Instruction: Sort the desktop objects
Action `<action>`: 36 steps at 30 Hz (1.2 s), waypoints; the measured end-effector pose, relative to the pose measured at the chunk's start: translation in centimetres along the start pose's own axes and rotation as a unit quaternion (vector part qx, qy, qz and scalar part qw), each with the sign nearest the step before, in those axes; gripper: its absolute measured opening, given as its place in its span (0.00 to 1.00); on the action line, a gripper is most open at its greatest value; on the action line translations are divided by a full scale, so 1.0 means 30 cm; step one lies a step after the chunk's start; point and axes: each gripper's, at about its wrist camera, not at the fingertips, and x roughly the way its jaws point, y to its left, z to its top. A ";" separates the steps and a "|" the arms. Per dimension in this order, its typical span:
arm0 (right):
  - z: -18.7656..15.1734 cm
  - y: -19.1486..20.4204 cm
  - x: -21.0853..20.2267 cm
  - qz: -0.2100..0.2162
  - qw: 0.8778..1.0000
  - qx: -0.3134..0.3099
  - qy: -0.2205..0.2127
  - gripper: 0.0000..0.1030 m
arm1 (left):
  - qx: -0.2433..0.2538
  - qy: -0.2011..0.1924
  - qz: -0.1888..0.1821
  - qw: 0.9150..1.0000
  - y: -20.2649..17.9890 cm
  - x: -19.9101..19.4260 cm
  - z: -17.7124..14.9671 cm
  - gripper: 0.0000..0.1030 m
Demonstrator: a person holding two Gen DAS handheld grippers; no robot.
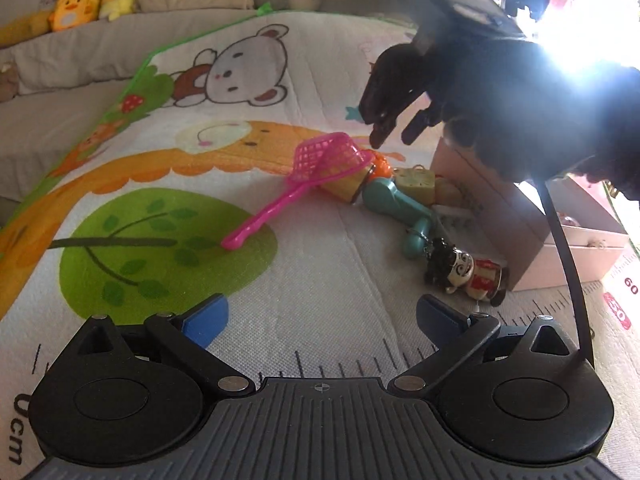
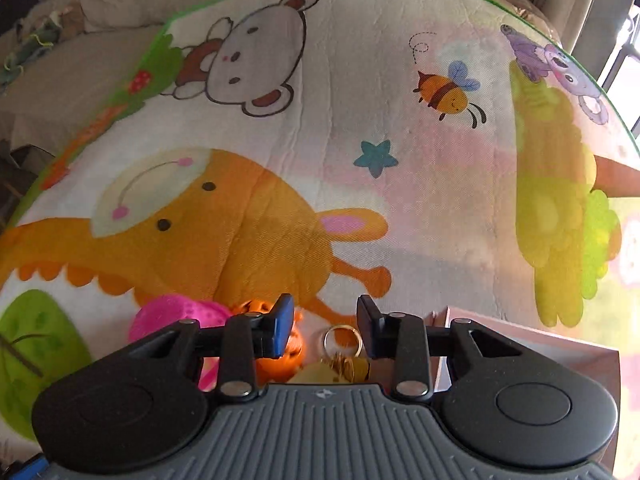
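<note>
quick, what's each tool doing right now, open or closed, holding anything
Left tool: open wide, holding nothing, low over the mat.
Right tool: open, holding nothing, above the key ring.

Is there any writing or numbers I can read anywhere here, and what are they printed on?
"0cm" – at the lower left end of the ruler scale printed along the play mat edge.
"60" – on the same scale, far right.
Red label beside it, probably "50", partly washed out.
Printing on the pink box side: too blurred to read.
Right wrist view: no readable text.
</note>
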 end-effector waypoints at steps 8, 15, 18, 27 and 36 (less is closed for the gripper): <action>-0.093 -0.020 0.050 0.077 0.993 0.059 0.070 0.33 | 0.033 0.016 -0.020 0.999 -0.029 -0.010 -0.015 1.00; -0.341 0.008 -0.105 0.158 0.980 0.041 0.114 0.33 | 0.084 0.035 -0.065 0.994 -0.065 -0.040 -0.049 1.00; -0.436 0.010 -0.221 0.186 0.978 0.019 0.094 0.32 | 0.095 0.041 -0.084 0.991 -0.067 -0.071 -0.073 1.00; -0.757 -0.113 -0.490 0.170 0.984 -0.019 -0.051 0.52 | 0.105 0.052 -0.093 0.989 -0.101 -0.144 -0.130 1.00; -0.995 -0.167 -0.470 0.120 0.989 -0.019 -0.087 0.52 | 0.099 0.053 -0.057 0.992 -0.185 -0.182 -0.096 1.00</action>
